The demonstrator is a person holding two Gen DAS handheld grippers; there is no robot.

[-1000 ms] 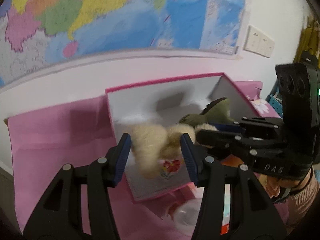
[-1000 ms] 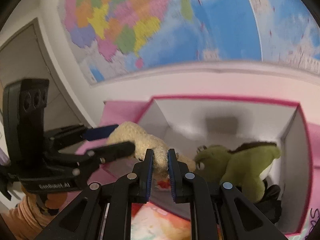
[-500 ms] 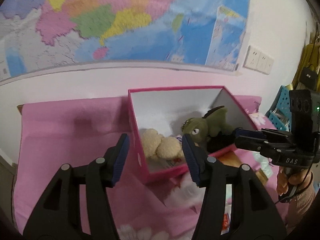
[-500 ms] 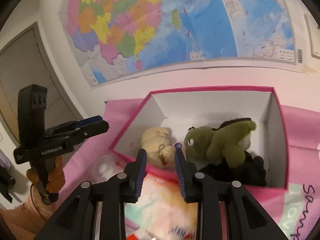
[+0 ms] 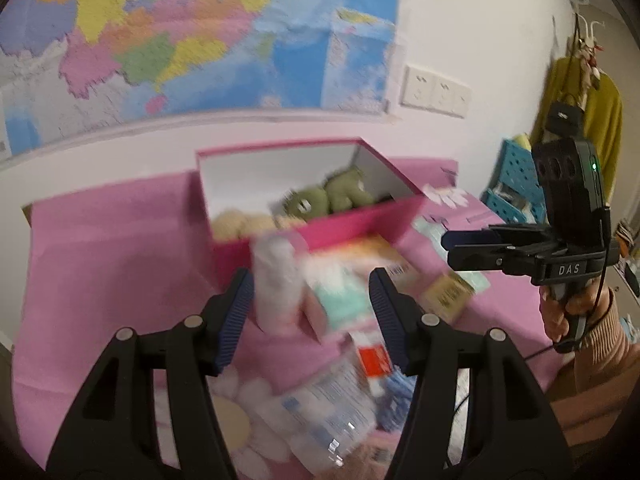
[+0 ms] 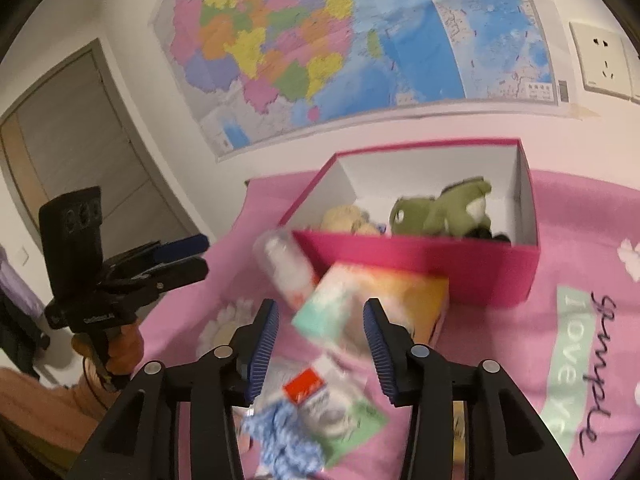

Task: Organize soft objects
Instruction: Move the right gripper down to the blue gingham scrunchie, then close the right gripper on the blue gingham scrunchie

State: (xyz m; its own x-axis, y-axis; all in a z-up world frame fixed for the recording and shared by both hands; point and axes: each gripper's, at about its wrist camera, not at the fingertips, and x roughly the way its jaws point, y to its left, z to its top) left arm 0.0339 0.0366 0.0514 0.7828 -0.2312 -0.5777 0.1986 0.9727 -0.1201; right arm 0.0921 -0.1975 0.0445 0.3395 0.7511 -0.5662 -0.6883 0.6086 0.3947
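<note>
We see a big coloured wall map (image 6: 340, 52) above a surface spread with a pink blanket (image 6: 580, 272), and on that blanket stands a pink box (image 6: 420, 264) with a white inside, open at the top. In the box lie the soft toys: a green plush (image 6: 444, 208) toward its right end and a cream plush (image 6: 348, 218) to the left of it, the two close together. In front of the box, touching its near wall, a pale bottle (image 6: 286, 266) lies tilted beside an orange and teal carton (image 6: 372, 304), and nearer to us sit a small packet with a red label (image 6: 316, 396) and a blue knitted piece (image 6: 284, 440), all rather blurred. Our left gripper (image 5: 312, 312) is opening over the clutter with nothing pinched between its pads. Our right gripper (image 6: 320, 344) is opening too, released, the carton showing beyond its gap but not gripped.
</note>
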